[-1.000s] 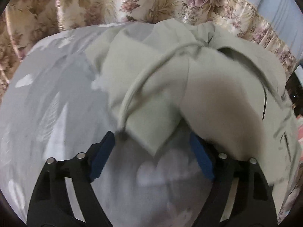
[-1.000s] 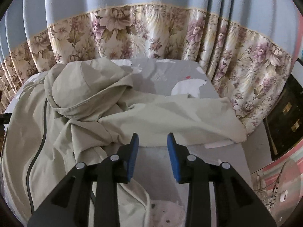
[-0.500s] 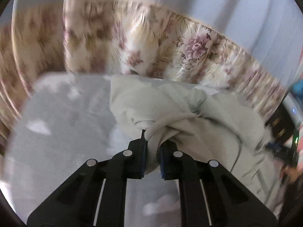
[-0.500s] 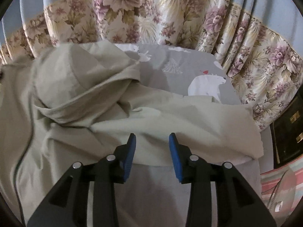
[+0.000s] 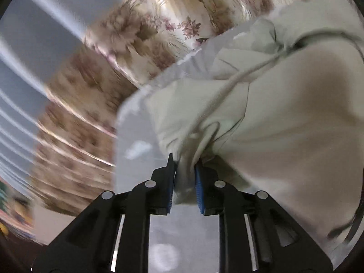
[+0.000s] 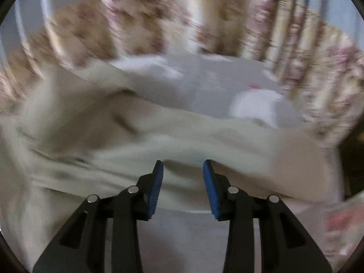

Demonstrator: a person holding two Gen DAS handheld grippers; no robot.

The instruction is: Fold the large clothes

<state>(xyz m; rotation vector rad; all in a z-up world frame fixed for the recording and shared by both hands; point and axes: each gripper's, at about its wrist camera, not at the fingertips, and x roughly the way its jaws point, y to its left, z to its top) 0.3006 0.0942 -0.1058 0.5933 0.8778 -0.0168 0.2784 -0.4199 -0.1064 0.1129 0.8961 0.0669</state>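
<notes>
A grey sheet covers the bed, printed with pale shapes; a white animal figure shows on it toward the right in the right wrist view, with a small red mark just above it. In the left wrist view the same sheet shows a pale blotch near its edge. Behind the bed hangs a curtain: its lower band is a floral print in cream, brown and pink, its upper part plain blue. Both views are blurred, so the print's detail cannot be read. At the far right of the right wrist view something pink and white lies beside the bed, too smeared to tell.
</notes>
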